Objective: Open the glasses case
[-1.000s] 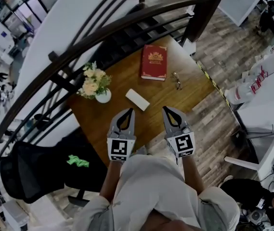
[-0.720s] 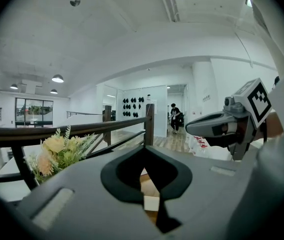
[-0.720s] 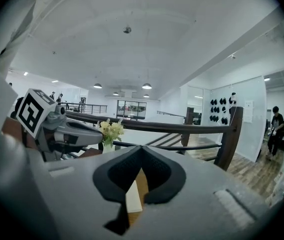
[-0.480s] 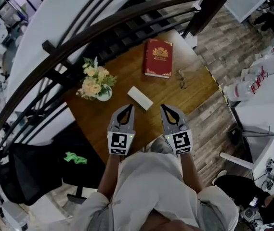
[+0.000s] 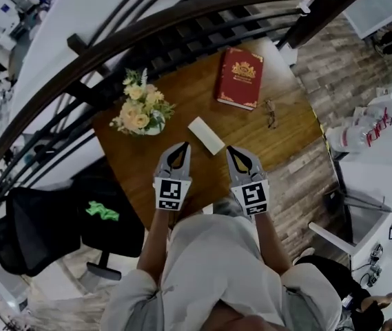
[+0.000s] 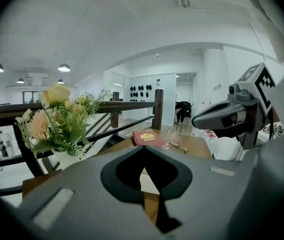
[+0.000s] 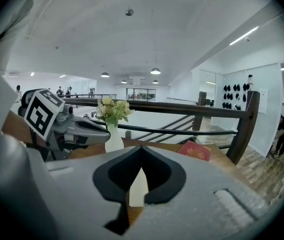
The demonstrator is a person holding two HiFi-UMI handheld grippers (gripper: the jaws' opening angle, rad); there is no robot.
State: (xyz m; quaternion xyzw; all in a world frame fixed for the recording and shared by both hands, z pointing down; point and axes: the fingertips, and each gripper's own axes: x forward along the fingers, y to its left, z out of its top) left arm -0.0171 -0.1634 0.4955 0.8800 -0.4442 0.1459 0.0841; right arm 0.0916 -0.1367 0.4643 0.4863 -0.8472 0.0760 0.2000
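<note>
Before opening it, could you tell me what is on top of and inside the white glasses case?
Nothing rests on the glasses case; its top is bare. It is closed, so its inside is hidden.

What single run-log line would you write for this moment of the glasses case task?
stage: pre-grasp | left gripper: shut, empty | right gripper: shut, empty | glasses case: closed, untouched on table

The table [image 5: 189, 95] is brown wood with a soft sheen. The glasses case [image 5: 207, 135] looks smooth, matt white. The book [image 5: 240, 78] has a red cover with gilt print. The 2 tools, left gripper [image 5: 183, 146] and right gripper [image 5: 230, 149], look like matt grey plastic.
</note>
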